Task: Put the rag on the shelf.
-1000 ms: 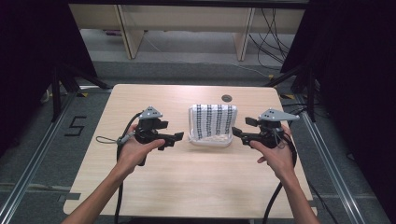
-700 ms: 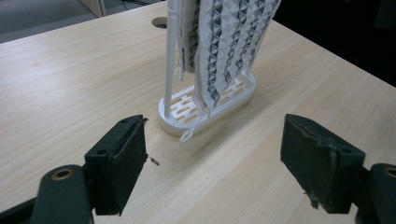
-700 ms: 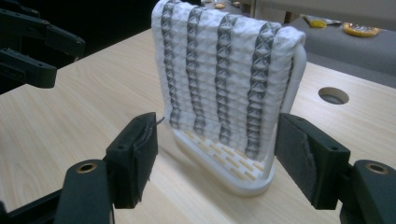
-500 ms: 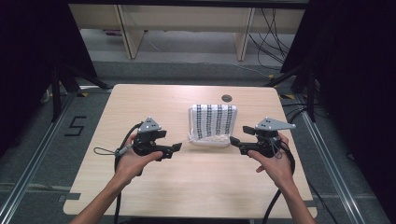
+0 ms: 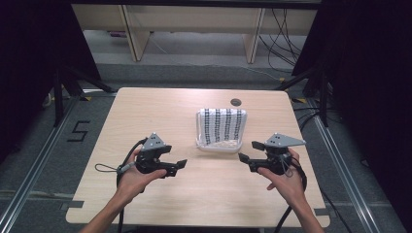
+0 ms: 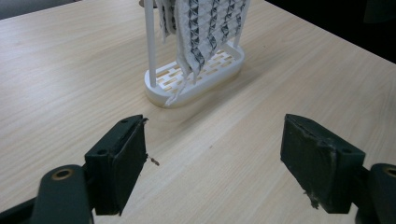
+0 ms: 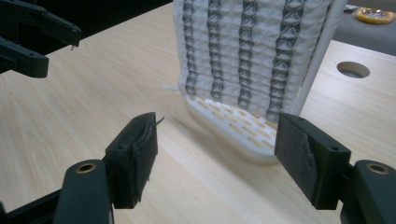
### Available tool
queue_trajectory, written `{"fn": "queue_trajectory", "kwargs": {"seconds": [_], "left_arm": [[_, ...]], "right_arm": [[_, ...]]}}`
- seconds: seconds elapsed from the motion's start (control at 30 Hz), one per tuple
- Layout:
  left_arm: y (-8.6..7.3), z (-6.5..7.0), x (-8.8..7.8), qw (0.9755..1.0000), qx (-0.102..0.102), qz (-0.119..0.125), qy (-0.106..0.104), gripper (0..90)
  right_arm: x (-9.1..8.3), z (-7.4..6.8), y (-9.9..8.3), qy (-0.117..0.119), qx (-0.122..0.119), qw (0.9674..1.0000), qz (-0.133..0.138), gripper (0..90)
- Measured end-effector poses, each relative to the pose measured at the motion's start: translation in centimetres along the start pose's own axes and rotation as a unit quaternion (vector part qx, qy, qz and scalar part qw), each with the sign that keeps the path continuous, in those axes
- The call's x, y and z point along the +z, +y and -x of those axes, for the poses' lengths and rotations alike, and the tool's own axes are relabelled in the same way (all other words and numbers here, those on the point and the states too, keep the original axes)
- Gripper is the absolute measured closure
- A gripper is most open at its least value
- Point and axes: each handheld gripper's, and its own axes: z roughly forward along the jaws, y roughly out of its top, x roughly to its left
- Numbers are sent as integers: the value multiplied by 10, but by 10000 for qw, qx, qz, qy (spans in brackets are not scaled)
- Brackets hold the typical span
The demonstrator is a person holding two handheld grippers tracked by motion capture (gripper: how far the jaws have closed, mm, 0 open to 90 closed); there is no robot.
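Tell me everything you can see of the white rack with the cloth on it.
The white rack stands upright on the wooden table, right of centre. It looks like plastic: an oval slotted base and thin upright posts. A white cloth with dark patterned stripes hangs over its top, reaching almost to the base. Both grippers are short of it, touching nothing.

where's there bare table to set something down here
The widest free patch is the table's left half, bordered by the far edge, the left edge and the white rack with the patterned cloth. The near strip between the left gripper and the right gripper is also bare. It is tightest right of the rack, near the round hole.
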Motion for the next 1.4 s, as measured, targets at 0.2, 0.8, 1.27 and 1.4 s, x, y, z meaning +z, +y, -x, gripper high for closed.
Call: {"fn": "queue_trajectory", "kwargs": {"seconds": [0.2,0.8,1.27,1.4], "left_arm": [[-8,3,-2,10000,-67,44,11,220],[-45,4,-3,9998,-39,-134,-116,211],[-68,7,-12,9998,14,-211,-64,210],[-75,9,-15,9993,189,-325,-17,210]], "right_arm": [[0,-5,-9,129,8,9999,-54,306],[2,-19,-34,258,-43,9994,-214,299],[1,-23,-52,278,-93,9993,-246,278],[-1,-25,-60,261,135,9989,-361,260]]}}
